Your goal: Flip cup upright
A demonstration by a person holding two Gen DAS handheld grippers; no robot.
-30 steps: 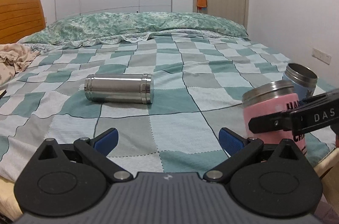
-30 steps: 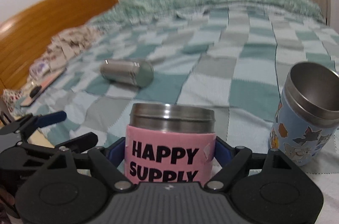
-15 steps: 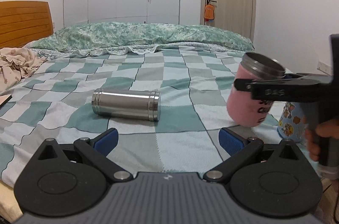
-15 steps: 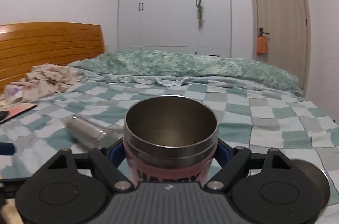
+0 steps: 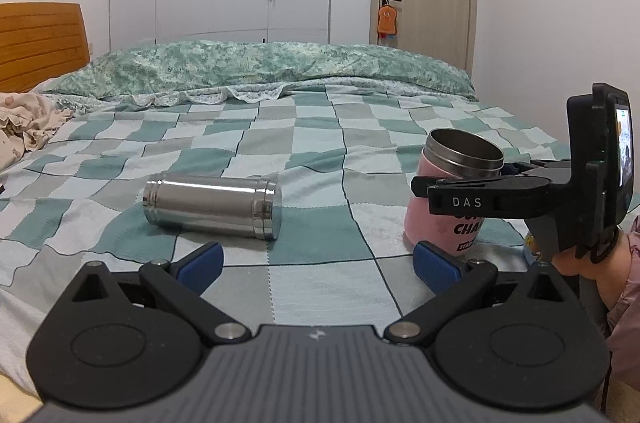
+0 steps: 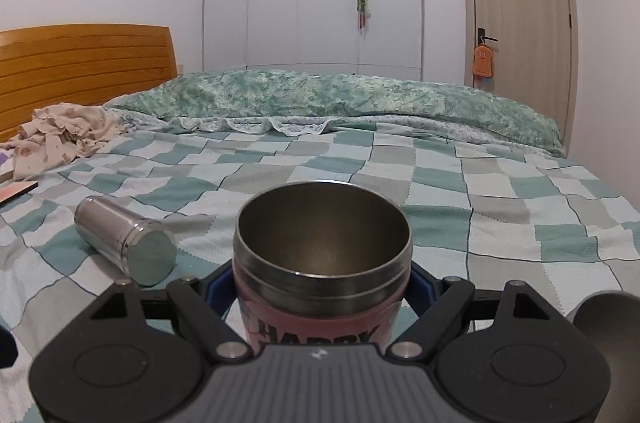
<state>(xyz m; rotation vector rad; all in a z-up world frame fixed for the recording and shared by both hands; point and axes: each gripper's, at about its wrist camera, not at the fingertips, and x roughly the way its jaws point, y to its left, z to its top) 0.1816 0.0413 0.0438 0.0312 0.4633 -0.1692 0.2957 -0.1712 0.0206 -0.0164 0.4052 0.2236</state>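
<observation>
hiding pink cup (image 6: 320, 303) base + label, right gripper (image 6: 320, 297) clamps it.

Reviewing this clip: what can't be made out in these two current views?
- Pink cup: left wrist view, its base contact with the bedspread is hidden by the left gripper finger; lettering partly covered by the right gripper.
- Steel cup: its open end faces away in both views.
- Blue cup: only a sliver shows.

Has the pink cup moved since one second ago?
Yes. In the left wrist view the pink cup, clamped by the right gripper, now sits nearer the steel cup, tilted, mouth up.
</observation>
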